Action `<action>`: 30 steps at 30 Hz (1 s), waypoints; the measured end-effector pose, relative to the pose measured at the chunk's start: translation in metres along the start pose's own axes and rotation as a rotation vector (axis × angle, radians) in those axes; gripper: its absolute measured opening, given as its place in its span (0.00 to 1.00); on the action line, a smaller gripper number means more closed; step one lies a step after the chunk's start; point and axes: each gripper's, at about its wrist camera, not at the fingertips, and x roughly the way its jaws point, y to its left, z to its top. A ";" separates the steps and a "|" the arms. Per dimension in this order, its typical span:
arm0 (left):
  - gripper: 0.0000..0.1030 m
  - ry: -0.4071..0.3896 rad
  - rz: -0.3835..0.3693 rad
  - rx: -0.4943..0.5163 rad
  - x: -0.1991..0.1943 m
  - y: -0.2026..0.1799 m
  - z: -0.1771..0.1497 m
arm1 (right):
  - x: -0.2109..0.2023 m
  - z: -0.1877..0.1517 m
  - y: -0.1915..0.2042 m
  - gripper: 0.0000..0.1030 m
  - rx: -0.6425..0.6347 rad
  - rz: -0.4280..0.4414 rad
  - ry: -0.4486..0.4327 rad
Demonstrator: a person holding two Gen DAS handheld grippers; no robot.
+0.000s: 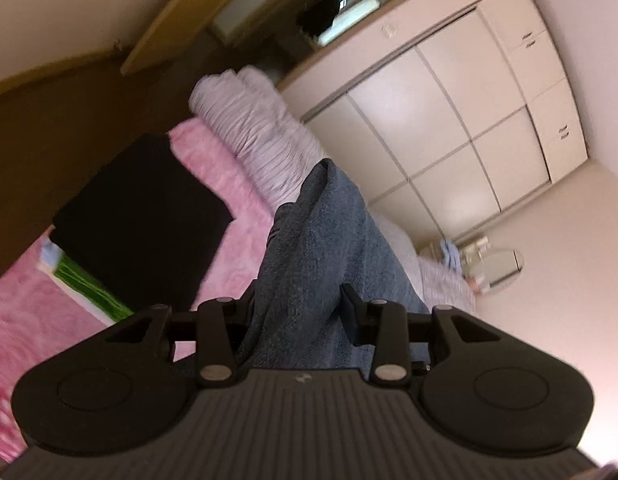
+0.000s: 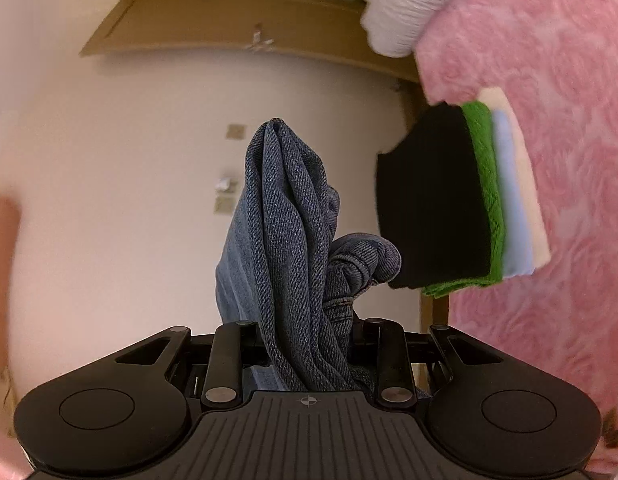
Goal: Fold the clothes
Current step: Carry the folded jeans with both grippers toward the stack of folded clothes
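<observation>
Blue jeans (image 1: 325, 248) pinched tight in left gripper (image 1: 297, 312). Same jeans (image 2: 285, 224) pinched in right gripper (image 2: 305, 344) too. Folded clothes stack (image 2: 461, 200) on pink bed (image 2: 549, 120).

You are working in a bedroom of a home. At lower left of the left wrist view lies a bed covered by a pink floral blanket (image 1: 213, 168), with a rolled pale quilt (image 1: 249, 128) at its far end, centre of the frame. A stack of folded clothes (image 1: 141, 216) rests on the blanket; the right wrist view shows its black, green, blue and cream layers (image 2: 469, 200) at right. A built-in wardrobe with cream sliding doors (image 1: 449, 120) fills the upper right of the left view, small cupboards with handles (image 1: 529, 40) beside it. A wooden door frame (image 2: 229, 20) crosses the top of the right view, above plain cream walls (image 2: 129, 140).
</observation>
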 end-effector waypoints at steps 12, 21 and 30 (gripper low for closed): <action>0.33 0.126 -0.016 0.001 0.068 0.090 0.105 | 0.113 0.032 -0.026 0.29 0.078 -0.055 -0.081; 0.33 0.217 0.017 -0.034 0.139 0.130 0.150 | 0.152 0.082 -0.060 0.29 0.156 -0.125 -0.093; 0.33 0.247 0.046 -0.031 0.181 0.150 0.176 | 0.178 0.126 -0.080 0.29 0.197 -0.142 -0.104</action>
